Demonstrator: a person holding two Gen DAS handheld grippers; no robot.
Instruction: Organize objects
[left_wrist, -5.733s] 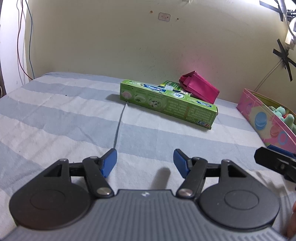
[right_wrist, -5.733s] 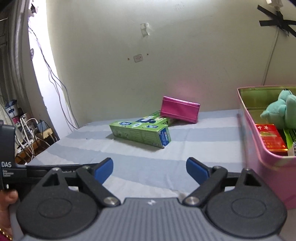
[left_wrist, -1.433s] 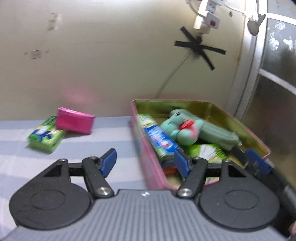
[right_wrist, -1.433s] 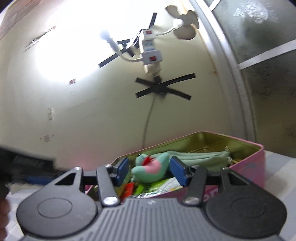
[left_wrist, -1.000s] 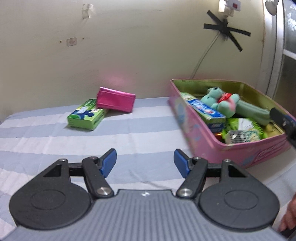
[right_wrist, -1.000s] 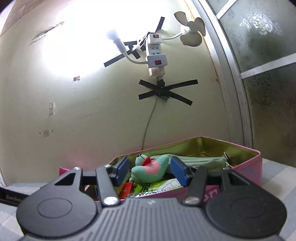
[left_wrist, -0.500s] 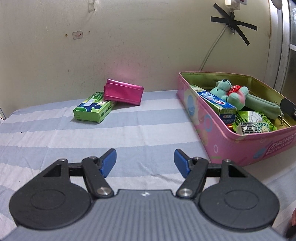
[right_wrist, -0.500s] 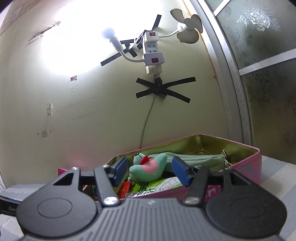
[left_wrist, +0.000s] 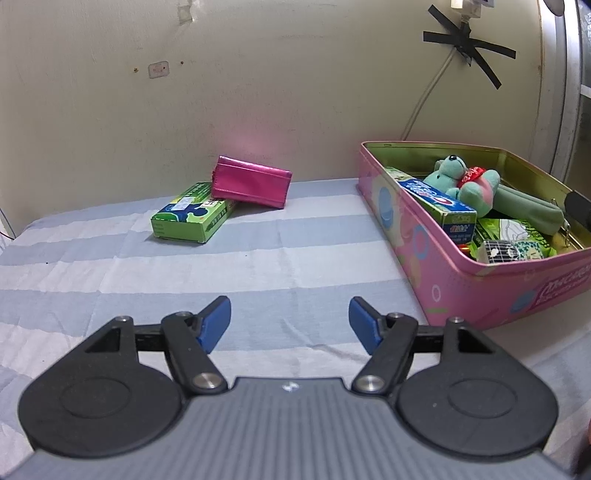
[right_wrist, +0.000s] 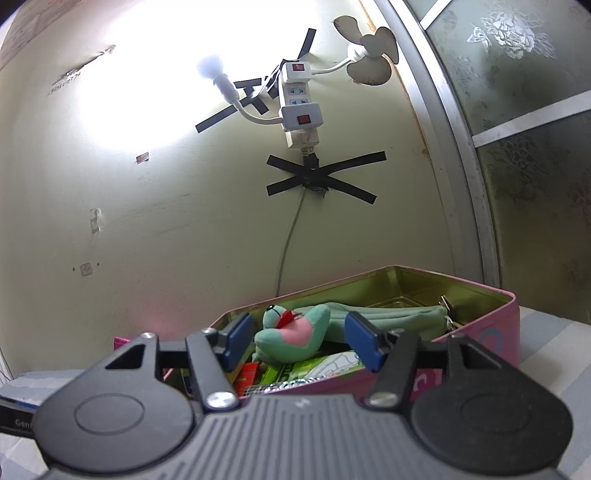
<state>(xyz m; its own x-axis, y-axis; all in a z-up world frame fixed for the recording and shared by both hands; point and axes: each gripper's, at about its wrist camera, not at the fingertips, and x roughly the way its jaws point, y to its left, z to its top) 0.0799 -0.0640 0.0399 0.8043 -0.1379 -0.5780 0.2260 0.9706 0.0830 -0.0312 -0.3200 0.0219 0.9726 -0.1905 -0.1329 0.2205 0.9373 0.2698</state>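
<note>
**Fig. — Both grippers empty beside a part-filled tin**

Striped blue-and-white sheet (left_wrist: 258, 258) over a bed, cream wall behind w/ taped power strip (right_wrist: 299, 107). Pink tin (left_wrist: 461, 284) at right holds a plush frog (left_wrist: 469, 184), toothpaste box (left_wrist: 439, 203) and snack packets. Still outside: green box (left_wrist: 192, 214) w/ magenta pouch (left_wrist: 251, 186) leaning on its far end, both near the wall, well apart from the tin. Left gripper (left_wrist: 290, 321): jaws opening, nothing between, sheet only. Right gripper (right_wrist: 299, 343): jaws opening, empty; frog seen through the gap but farther off. Likely next step: fetch pouch first, since it rests on the box. Approach low and level, straddle the pouch's short dimension, close fully before lifting so the box isn't dragged.
</note>
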